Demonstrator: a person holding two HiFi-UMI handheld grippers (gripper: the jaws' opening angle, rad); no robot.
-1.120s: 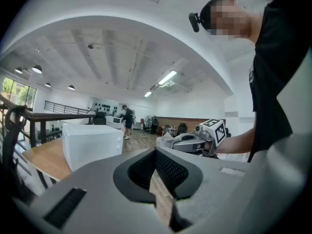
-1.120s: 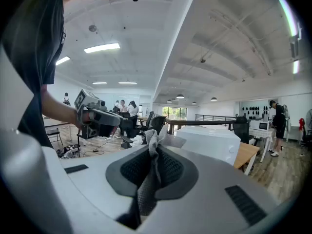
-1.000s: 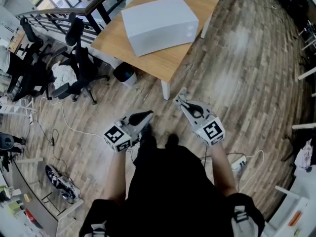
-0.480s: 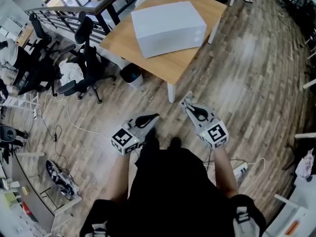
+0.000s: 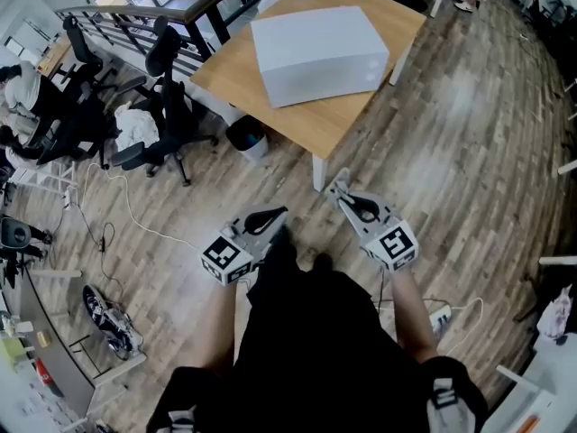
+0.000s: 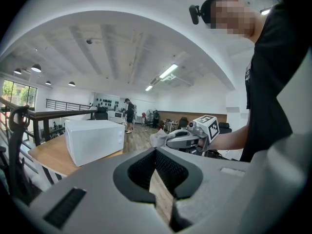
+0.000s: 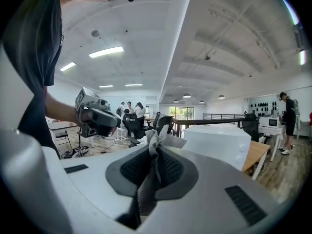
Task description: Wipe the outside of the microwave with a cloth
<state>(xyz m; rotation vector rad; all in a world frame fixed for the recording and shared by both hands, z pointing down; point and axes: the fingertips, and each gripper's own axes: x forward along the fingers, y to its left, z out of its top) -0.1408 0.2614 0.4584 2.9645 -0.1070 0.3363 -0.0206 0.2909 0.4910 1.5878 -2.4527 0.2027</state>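
Two grippers hang in front of me, well short of the job. Far to my left stands a black office chair [image 5: 167, 97], with a dark bin [image 5: 245, 136] near the table leg. My left gripper [image 5: 275, 213] has its jaws drawn together at the tips with nothing between them; only floor shows through the slit behind. Ahead sits the white microwave [image 5: 315, 48] on the wooden table [image 5: 338, 124], well apart from both tools, its knobbed face toward the right in the head view. My right gripper [image 5: 342, 189] is clamped on the cloth [image 7: 157, 141], a pale rag bunched at the tips with a fold trailing down between the pads. I judge it soft, light and limp: it will drag and crumple, so I should press a broad bunch flat to the casing. The microwave looks stiff, smooth and heavy enough to stay put; my free left tool could steady its top corner.
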